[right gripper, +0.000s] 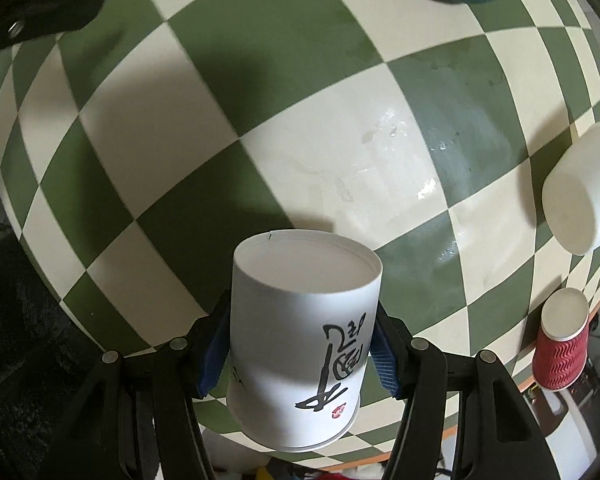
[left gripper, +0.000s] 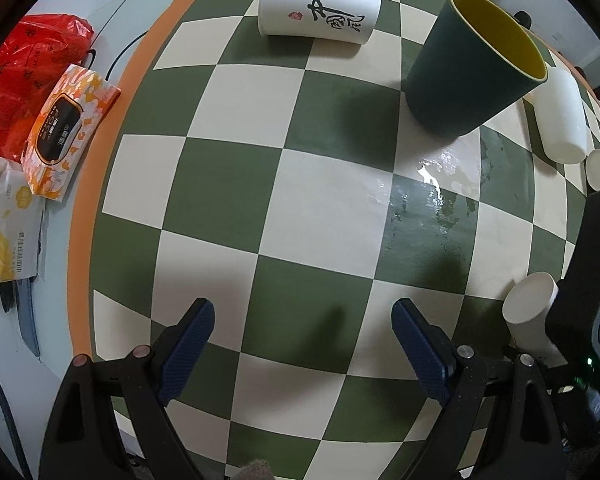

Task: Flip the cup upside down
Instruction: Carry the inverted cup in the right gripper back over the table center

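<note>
- The white paper cup (right gripper: 300, 336) with black calligraphy sits clamped between the jaws of the right gripper (right gripper: 300, 356), its blue pads pressing the wall on both sides about midway up.
- Its closed base faces the camera and the rolled rim points down toward the person, so the cup looks already inverted (a judgement from the upside-down lettering); it hangs above the near edge of the checkered tablecloth (right gripper: 260, 128), not resting on it.
- Beyond the cup, toward the middle of the cloth, a wet, glossy patch (right gripper: 428, 184) shines.
- To the right of the cup lies a plain white cup (right gripper: 580, 196) on its side, and nearer, just beside the cloth's edge, stands a red ribbed cup (right gripper: 562, 348).
- Far beyond the cup, a dark green cup (left gripper: 472, 68) with a yellow inside stands upright; a second lettered white cup (left gripper: 320, 12) lies on its side to its left.
- The left gripper (left gripper: 302, 344) hovers over the cloth with jaws wide apart, holding nothing.
- Risks, as I judge them: thin paper may buckle under the squeeze; setting the rim down on the wet patch could let it slide or soften; releasing while tilted would topple it; a wide swing right could knock the red cup.
</note>
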### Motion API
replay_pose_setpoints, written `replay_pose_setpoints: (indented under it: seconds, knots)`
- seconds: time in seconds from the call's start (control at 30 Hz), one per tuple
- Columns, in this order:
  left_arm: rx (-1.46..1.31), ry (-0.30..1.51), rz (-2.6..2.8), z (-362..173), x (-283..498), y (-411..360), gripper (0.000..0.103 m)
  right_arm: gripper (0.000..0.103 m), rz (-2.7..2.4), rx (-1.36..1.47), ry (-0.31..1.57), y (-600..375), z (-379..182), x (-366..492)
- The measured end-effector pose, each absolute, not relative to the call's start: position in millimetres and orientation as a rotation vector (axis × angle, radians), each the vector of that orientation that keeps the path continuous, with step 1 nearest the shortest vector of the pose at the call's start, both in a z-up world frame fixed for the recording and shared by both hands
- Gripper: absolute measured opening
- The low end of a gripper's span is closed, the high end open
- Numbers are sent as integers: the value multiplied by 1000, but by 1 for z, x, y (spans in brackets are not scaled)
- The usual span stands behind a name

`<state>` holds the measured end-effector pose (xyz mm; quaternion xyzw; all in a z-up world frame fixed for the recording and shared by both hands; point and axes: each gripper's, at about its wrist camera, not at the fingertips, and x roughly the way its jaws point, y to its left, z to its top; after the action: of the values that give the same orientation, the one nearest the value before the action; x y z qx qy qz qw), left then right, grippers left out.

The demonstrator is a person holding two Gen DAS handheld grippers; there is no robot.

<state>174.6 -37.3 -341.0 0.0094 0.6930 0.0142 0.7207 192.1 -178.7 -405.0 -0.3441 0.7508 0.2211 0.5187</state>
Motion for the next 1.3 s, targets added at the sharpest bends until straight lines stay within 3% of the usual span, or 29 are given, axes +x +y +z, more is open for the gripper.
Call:
replay_pose_setpoints:
  seconds: [0.37,0.5,1.0,1.07,1.13,1.3]
  knots:
    - [-7,1535,-16,-344,172,-43,91,65,467,-698,1854,-192,-410,225]
    - [-1,1526,-24,-340,172,-45,91,88,452,-617,1865,-202,-406,239]
    - [5,1516,-21,-330,177,-46,91,88,425,-507,1895,-196,-385,276]
    - [4,1516,-19,-331,177,-45,91,87,418,-502,1900,-194,-389,278]
    - [2,1517,-15,-331,176,-44,91,73,418,-493,1890,-190,-389,279]
    - [-2,1525,-9,-335,179,-42,91,60,434,-490,1865,-189,-388,280]
